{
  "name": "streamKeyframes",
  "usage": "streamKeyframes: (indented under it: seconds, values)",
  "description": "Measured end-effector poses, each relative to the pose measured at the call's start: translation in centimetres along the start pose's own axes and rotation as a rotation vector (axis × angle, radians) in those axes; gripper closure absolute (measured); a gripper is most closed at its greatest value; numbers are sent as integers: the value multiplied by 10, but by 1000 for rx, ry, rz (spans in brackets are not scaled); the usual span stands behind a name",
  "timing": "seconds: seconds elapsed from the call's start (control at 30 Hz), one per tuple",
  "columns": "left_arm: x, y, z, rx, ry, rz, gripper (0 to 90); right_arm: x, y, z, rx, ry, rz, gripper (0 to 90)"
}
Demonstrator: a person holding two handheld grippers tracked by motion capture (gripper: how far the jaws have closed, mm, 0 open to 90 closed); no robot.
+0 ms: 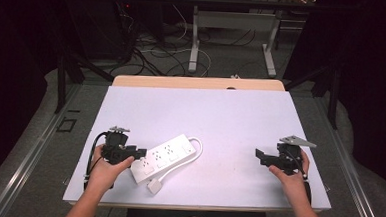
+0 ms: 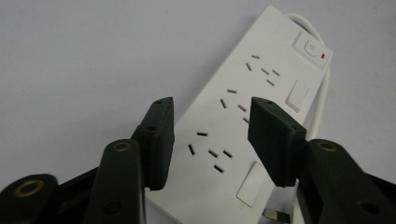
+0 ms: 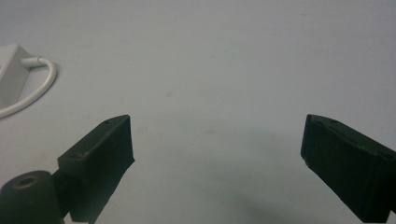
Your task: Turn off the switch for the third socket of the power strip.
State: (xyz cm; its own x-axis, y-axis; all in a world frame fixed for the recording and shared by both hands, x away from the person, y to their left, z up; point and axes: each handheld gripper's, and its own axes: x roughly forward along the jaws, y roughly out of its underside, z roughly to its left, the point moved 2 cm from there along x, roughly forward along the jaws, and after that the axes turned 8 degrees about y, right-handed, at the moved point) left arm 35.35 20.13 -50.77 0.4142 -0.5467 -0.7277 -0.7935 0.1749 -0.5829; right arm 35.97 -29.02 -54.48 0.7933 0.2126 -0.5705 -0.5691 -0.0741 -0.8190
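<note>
A white power strip (image 1: 164, 157) lies at a slant on the white table (image 1: 230, 115), near the front edge on the left side. Its white cord (image 1: 180, 165) loops around it and ends in a plug (image 1: 155, 186) just in front. The left gripper (image 1: 137, 153) reaches in from the left, low over the near end of the strip. Its jaws are spread apart, with the strip's top between them, not squeezing it. The left hand (image 1: 105, 170) holds it level. The right gripper (image 1: 259, 156) sits well apart, on the right, pointing toward the strip, jaws wide with nothing inside. The right hand (image 1: 290, 176) rests near the table.
</note>
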Motion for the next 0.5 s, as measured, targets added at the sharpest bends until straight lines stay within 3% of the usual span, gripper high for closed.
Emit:
streamKeyframes:
  seconds: [0.33,0.5]
  values:
    - [-5,-3,16,14,-50,-55,398,0,0,-1,-5,1,-4,86]
    - [-7,-1,25,44,-81,-82,375,0,0,-1,-5,3,-6,86]
